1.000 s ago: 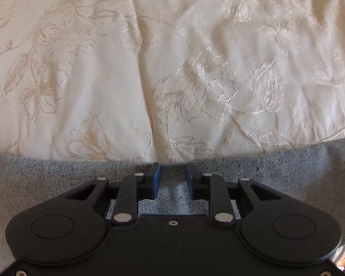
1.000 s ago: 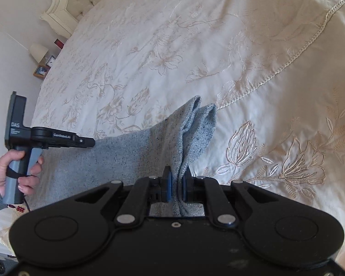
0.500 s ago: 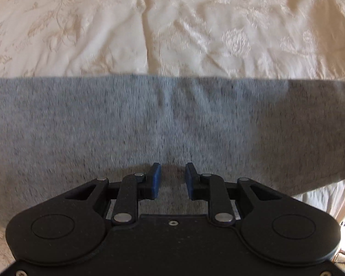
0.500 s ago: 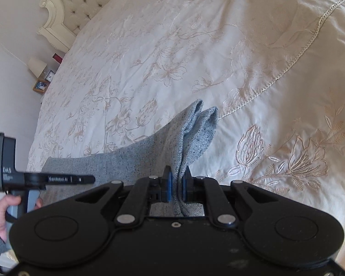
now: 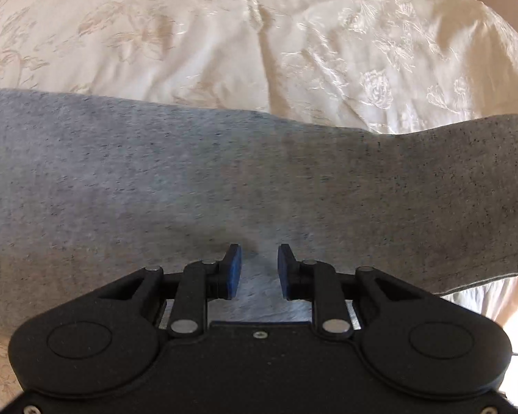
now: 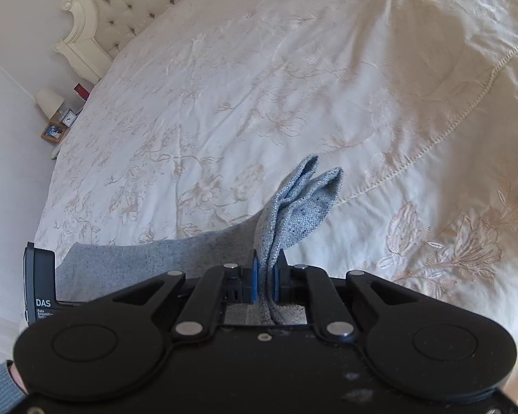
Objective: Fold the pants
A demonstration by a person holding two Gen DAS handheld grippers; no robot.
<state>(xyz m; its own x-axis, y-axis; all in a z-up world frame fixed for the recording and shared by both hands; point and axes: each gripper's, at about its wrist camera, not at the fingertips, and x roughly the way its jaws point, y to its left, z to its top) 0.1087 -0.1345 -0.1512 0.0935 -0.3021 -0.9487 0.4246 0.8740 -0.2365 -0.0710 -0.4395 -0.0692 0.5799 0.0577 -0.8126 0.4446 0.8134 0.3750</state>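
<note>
The grey marl pants [image 5: 224,179] lie as a wide band across the cream bedspread in the left wrist view. My left gripper [image 5: 257,270] is open, its blue pads apart just above the fabric, holding nothing. In the right wrist view my right gripper [image 6: 265,283] is shut on a folded edge of the pants [image 6: 300,203], which sticks up past the pads. The rest of the pants [image 6: 148,258] trails to the left, towards the left gripper's body [image 6: 39,293].
The embroidered cream bedspread [image 6: 293,86] covers the whole bed. A tufted headboard [image 6: 127,7] stands at the far left. A bedside table with a lamp [image 6: 48,103], clock and photo frame is beside it. The bed's edge shows at the right of the left wrist view [image 5: 507,296].
The left gripper has moved forward over the pants, which now fill the middle of its view. The right gripper has lifted higher, still holding the folded edge.
</note>
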